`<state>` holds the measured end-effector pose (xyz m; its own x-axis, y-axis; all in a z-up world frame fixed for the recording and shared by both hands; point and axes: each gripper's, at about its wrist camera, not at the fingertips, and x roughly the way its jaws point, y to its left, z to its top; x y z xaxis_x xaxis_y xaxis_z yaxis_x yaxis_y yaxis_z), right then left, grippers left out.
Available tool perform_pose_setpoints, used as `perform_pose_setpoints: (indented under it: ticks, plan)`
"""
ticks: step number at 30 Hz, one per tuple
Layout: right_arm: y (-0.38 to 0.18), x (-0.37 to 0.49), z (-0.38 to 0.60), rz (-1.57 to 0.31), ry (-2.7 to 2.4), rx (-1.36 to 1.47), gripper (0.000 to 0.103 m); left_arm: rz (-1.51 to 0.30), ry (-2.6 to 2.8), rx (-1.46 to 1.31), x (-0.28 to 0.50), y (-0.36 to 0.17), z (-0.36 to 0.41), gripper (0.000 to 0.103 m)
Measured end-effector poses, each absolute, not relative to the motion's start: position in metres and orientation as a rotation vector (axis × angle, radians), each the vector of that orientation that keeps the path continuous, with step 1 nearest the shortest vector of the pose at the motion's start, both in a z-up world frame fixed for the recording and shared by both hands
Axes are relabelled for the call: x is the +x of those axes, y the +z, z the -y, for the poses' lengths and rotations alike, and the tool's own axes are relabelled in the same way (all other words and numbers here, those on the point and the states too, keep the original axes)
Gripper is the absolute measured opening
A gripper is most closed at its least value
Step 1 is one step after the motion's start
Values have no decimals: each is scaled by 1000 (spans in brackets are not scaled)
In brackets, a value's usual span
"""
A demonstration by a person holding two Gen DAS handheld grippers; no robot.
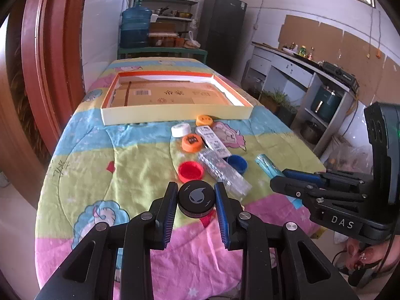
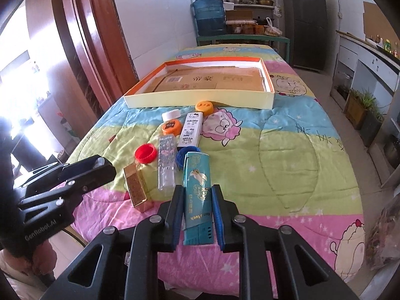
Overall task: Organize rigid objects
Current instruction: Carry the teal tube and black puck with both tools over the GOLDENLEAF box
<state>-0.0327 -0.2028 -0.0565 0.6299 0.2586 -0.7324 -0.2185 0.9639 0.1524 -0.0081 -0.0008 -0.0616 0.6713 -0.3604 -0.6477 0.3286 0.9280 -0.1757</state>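
Teal lighter (image 2: 197,195) clenched between right gripper (image 2: 197,215) fingers, black cap (image 1: 196,198) between left gripper (image 1: 196,207) fingers (both above the counter (image 2: 287,155)); more caps, lighters mid-counter, near open box (image 2: 200,100).

- Open tray (image 2: 200,103): interior holds only flat cardboard; access from above is unobstructed.
- Near tray wall: orange cap (image 2: 204,106) lies just beside it.
- Centre of quilt (image 2: 287,162): caps and lighters clustered, gaps narrow.
- Right of the cluster: bare quilt, free passage.
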Motion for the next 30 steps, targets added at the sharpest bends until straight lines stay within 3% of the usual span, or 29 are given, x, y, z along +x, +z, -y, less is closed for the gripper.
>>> perform_pose_setpoints:
  ticks: [17, 30]
  plan:
    - [-29, 0, 208, -764, 242, 34, 22, -773, -283, -80, 51, -39, -6, 30]
    - [1, 56, 218, -696, 260, 67, 22, -697, -204, -103, 114, 12, -23, 30]
